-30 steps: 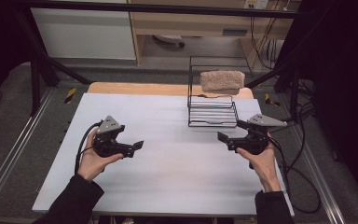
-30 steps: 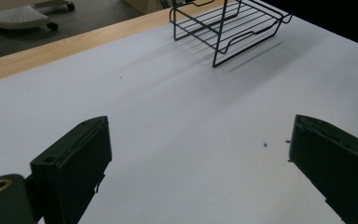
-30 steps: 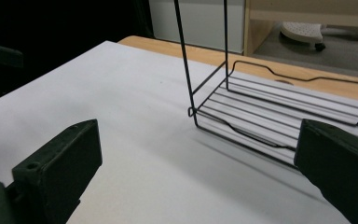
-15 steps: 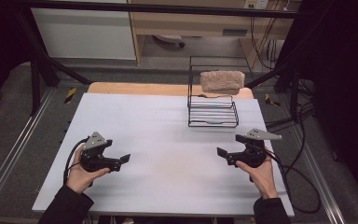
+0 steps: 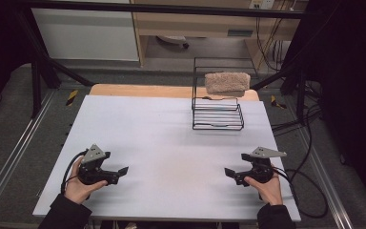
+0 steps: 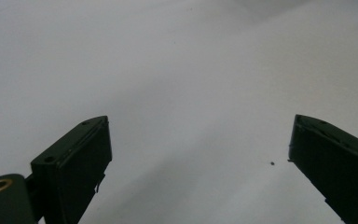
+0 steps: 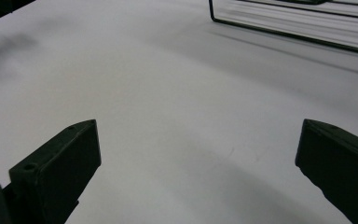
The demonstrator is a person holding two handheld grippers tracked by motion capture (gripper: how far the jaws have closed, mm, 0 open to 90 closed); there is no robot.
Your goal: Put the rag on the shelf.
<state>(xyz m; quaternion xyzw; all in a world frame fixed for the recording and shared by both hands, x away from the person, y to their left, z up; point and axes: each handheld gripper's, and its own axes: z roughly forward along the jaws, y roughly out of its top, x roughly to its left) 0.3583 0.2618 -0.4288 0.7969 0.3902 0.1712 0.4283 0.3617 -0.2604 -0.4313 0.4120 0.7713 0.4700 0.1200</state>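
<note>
two grippers, jaws apart, one wire rack [image 5: 218, 114], one sponge [image 5: 227, 82]

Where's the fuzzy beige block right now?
In the high view, the fuzzy beige block sits far right, on the upper part of the black wire rack, at the table's back edge.

We're looking at a lab or workshop test station: a white foam-topped desk [image 5: 171, 143] boxed in by a black metal frame [image 5: 38, 71], aluminium rails [image 5: 9, 162] along the grey floor, yellow-black hazard tape [image 5: 71, 97] at the corners and loose black cables [image 5: 310, 200] trailing right.
</note>
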